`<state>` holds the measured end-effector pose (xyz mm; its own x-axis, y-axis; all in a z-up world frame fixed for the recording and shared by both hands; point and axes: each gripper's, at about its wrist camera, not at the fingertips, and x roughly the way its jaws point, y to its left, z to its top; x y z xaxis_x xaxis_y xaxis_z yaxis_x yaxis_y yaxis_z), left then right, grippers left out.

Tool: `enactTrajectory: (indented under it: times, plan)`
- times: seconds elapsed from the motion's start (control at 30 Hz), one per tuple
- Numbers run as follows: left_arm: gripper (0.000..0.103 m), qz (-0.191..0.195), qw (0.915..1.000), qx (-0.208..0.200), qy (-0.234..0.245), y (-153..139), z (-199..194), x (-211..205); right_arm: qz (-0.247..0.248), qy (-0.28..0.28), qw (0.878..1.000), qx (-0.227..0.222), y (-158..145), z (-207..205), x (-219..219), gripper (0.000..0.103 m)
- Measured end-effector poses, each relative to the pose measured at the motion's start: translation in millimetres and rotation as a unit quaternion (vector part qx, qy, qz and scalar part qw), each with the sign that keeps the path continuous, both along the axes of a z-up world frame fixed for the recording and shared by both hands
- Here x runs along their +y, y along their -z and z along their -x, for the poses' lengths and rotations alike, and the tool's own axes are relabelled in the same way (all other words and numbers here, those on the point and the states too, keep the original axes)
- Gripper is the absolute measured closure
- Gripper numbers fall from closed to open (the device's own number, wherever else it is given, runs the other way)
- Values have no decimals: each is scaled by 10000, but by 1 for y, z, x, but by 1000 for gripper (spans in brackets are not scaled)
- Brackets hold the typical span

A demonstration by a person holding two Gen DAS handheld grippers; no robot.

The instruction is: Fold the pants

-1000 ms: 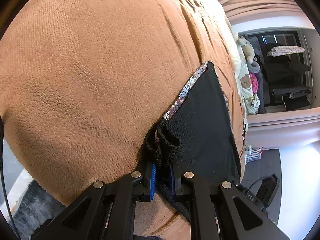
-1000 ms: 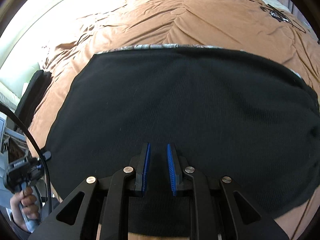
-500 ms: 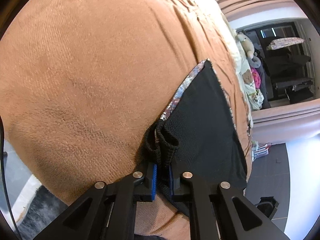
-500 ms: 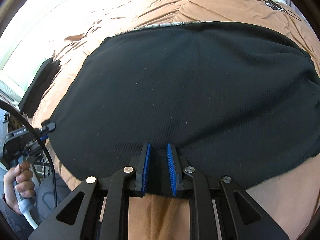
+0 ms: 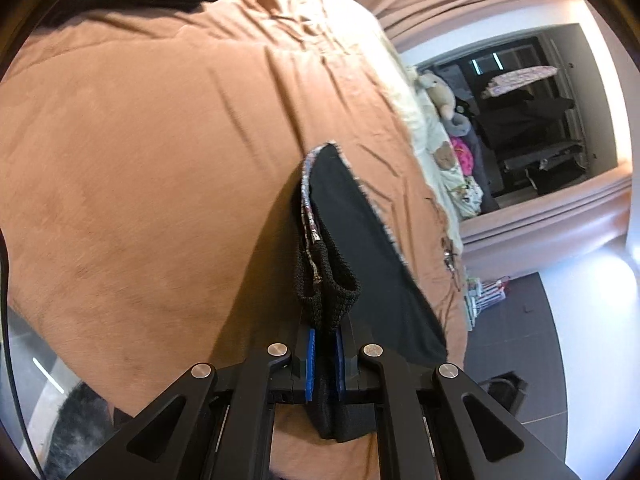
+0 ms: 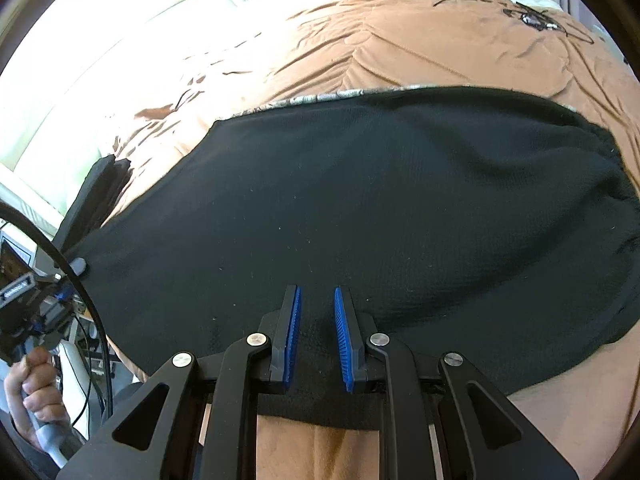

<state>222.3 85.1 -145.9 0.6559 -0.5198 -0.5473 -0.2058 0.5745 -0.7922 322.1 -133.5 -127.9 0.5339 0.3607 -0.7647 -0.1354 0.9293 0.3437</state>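
We are working on a wide tan fleece bedspread (image 6: 460, 40) that fills both views. On it lies the pair of black knitted pants (image 6: 360, 200) with a patterned grey lining showing along the far edge; it spreads flat across the middle of the bed as one broad dark panel, so we judge that at least one fold is already laid, with the next fold not yet carried over.

In the left wrist view the pants (image 5: 360, 232) rise off the bedspread (image 5: 140, 160) at their near end, bunched into a thick ribbed cuff. Our left gripper (image 5: 323, 354) has its blue pads pinched tight on that bunched edge, lifting it. Our right gripper (image 6: 316, 332) sits at the near hem with its jaws narrow and black cloth between the pads, gripping that edge as far as we can judge.

What remains, we think, is to bring both held edges across to the far side and smooth the stack.
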Motion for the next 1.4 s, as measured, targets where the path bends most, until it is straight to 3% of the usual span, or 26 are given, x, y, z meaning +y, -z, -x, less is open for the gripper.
enactTrajectory:
  times: [0.23, 0.67, 1.0, 1.1, 1.13, 1.17, 1.4]
  plan:
    - [95, -18, 9996, -255, 150, -20, -9, -13, -423, -24, 9983, 399, 35, 3, -3, 88]
    - [95, 151, 9944, -791, 687, -69, -31, -48, -1101, -116, 9924, 540, 25, 9, -39, 88]
    - [95, 74, 9825, -1218, 1408, -117, -55, -106, -1463, 221, 9890, 63, 3, 32, -101, 88]
    - [95, 41, 9771, -1296, 1688, -126, -59, -130, -1566, 424, 9867, -135, -3, 40, -130, 68]
    - [95, 32, 9754, -1310, 1772, -129, -60, -138, -1584, 489, 9859, -203, -7, 42, -130, 53]
    - [95, 24, 9730, -1321, 1891, -131, -61, -148, -1613, 563, 9849, -289, -11, 45, -138, 45]
    - [95, -15, 9612, -1218, 2474, -126, -65, -205, -1744, 839, 9788, -667, -25, 78, -189, 44]
